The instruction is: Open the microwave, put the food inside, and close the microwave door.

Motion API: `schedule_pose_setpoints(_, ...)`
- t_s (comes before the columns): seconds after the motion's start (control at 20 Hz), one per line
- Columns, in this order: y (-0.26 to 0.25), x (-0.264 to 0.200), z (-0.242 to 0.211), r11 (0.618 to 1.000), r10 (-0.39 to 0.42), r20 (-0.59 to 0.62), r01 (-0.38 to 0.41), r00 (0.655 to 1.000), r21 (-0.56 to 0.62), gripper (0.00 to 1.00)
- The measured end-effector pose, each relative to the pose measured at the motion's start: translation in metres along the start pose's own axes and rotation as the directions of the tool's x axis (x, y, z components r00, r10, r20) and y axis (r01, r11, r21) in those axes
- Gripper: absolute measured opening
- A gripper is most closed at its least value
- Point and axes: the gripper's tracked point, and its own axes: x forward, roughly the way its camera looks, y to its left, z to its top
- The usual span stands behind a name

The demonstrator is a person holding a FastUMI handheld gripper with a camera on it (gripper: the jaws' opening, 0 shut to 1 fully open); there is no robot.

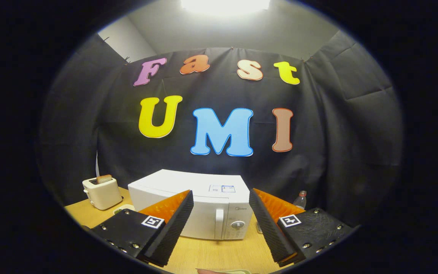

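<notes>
the gripper (221, 213) hangs wide open and empty over the table (203, 253), its 2 fingers framing the shut microwave (192, 205) straight ahead, whose upright door handle (219, 223) stands just beyond the gap, nearer the right finger.

Bare table (211, 253) ahead of spread fingers (177, 224); shut microwave (203, 205) apparently beyond.

Wooden table (207, 253): white microwave (194, 207) beyond the fingers, door closed; toaster (102, 193) far left of it; clear bottle (300, 199) behind right finger
</notes>
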Motion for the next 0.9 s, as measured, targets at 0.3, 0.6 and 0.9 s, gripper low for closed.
schedule_pose_setpoints(0.3, -0.001, 0.023, -0.041, 1.000, -0.004, -0.026, 0.003, 1.000, -0.011, 0.95)
schedule_pose_setpoints(0.6, 0.004, 0.057, -0.094, 1.000, 0.008, -0.077, -0.009, 0.997, -0.013, 0.95)
schedule_pose_setpoints(0.9, 0.000, 0.102, -0.142, 1.000, 0.008, -0.141, -0.008, 0.990, -0.001, 0.95)
